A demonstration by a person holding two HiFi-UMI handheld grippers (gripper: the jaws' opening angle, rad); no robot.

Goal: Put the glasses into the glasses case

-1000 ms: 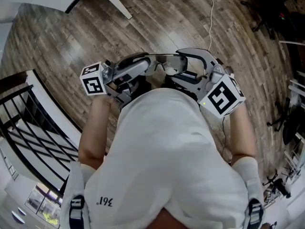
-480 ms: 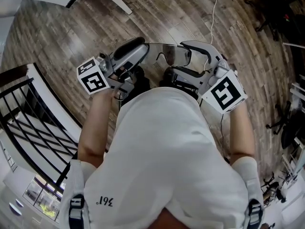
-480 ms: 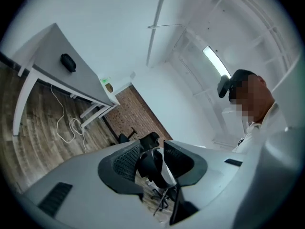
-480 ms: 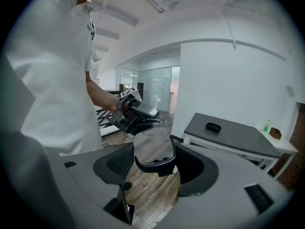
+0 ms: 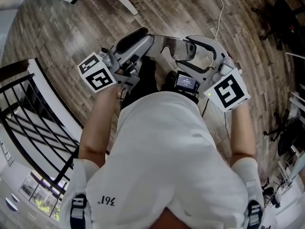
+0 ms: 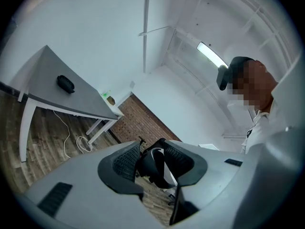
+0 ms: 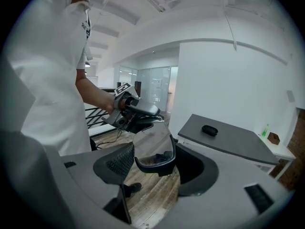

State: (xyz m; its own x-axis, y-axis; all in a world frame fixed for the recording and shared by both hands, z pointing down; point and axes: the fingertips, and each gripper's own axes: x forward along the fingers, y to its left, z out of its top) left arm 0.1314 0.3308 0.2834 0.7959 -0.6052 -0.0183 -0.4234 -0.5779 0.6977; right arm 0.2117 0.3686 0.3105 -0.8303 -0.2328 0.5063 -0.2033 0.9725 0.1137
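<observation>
Two mesh-padded grips on curved clear-lens glasses (image 5: pixel 180 49): left claw (image 6: pixel 152 162), right claw (image 7: pixel 155 165).

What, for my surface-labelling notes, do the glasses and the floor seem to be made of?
The glasses: a clear, glossy, see-through lens, probably plastic; the dark smooth rim under it is likely plastic too. The floor: brown planks with grain and seams and a slight sheen; wood or wood-look laminate, hard to tell which.

In the upper middle of the head view, the glasses (image 5: pixel 178 49) hang over the floor (image 5: pixel 62 27), with the left gripper (image 5: pixel 145 38) at their left end and the right gripper (image 5: pixel 202 46) at their right end. At centre right of the right gripper view, the glasses case (image 7: pixel 209 130) lies on the worktop (image 7: pixel 233 147), behind the glasses.
</observation>
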